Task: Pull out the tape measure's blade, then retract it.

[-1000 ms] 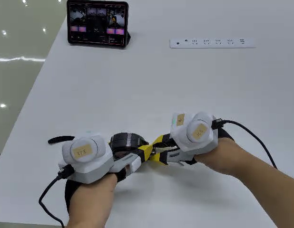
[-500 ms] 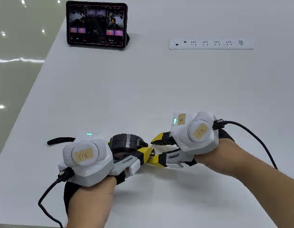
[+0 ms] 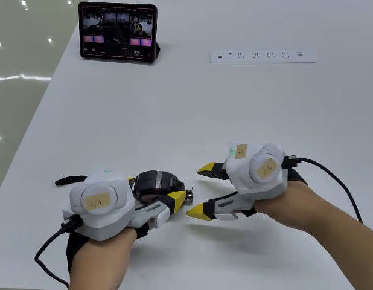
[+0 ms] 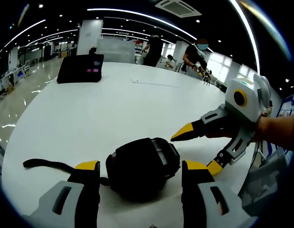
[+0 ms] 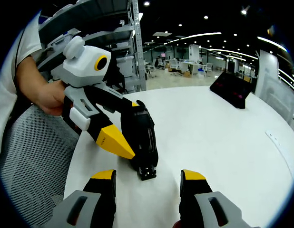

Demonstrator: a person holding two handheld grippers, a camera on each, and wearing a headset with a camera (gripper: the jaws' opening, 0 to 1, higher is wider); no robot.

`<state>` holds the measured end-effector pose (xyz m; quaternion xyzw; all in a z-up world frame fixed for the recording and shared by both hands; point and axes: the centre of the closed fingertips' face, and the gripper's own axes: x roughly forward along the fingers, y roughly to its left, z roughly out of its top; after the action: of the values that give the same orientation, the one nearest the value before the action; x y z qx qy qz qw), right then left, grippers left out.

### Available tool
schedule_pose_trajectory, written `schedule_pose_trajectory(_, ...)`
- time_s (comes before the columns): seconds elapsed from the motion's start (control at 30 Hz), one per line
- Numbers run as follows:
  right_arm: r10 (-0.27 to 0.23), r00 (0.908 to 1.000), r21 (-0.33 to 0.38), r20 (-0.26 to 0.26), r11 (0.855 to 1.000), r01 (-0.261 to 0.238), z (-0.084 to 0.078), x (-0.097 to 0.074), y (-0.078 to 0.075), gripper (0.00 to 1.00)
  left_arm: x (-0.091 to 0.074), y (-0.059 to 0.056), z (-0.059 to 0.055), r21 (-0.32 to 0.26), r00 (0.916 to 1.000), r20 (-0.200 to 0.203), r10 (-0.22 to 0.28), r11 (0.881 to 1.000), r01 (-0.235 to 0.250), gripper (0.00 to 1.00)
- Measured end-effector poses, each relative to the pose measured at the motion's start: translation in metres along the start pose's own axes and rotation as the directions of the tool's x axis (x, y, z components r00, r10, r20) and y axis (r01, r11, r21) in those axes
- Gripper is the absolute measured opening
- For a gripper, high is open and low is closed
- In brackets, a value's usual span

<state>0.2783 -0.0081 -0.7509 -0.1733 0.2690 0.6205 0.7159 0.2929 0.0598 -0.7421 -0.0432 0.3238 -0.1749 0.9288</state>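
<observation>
1. Your left gripper [image 3: 159, 193] is clamped on the black case of the tape measure [image 4: 142, 164], one jaw on each side. You'll find it in the lower left of the head view, sitting on the white table [image 3: 235, 109].
2. Your right gripper [image 3: 201, 190] is released. The jaws are spread with nothing between them, and the yellow tips sit just right of the case, near it but not touching.
3. The blade isn't out at all. In the right gripper view the hook end [image 5: 147, 173] sits right at the mouth of the case, low in the frame and pointing at your open jaws.
4. Progress-wise, my read is that the tape is fully wound in. These shots alone don't tell me whether the pull and retract are both done or neither has started.
5. If you haven't started, all of it is left: nip the hook, draw it away to the right, then let it run back in.
6. The loose black strap [image 3: 69, 179] trails off left of the case, well clear of the action. The tablet [image 3: 117, 30] and power strip [image 3: 262, 56] along the top of the head view are nowhere near it either.
</observation>
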Motion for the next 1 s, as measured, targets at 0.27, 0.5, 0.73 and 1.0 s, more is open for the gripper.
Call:
schedule_pose_trajectory(0.27,-0.049,0.9986,0.044,0.02,0.998,0.048,-0.002,-0.019,-0.003,0.61,-0.008,0.002,0.002,0.073,0.9999,-0.002,-0.016,0.997,0.016,0.72)
schedule_pose_trajectory(0.5,-0.087,0.9957,0.058,0.031,0.995,0.085,-0.002,-0.032,-0.004,0.66,-0.013,0.007,0.005,0.117,0.9994,-0.008,-0.034,0.992,0.035,0.73)
schedule_pose_trajectory(0.73,-0.127,0.9914,0.058,0.033,0.99,0.125,-0.003,-0.047,-0.007,0.69,-0.02,0.007,0.009,0.174,0.9979,-0.012,-0.064,0.983,0.065,0.75)
schedule_pose_trajectory(1.0,-0.148,0.9886,0.062,0.03,0.987,0.146,-0.007,-0.063,-0.006,0.71,-0.031,0.008,0.01,0.204,0.9953,-0.018,-0.096,0.974,0.097,0.75)
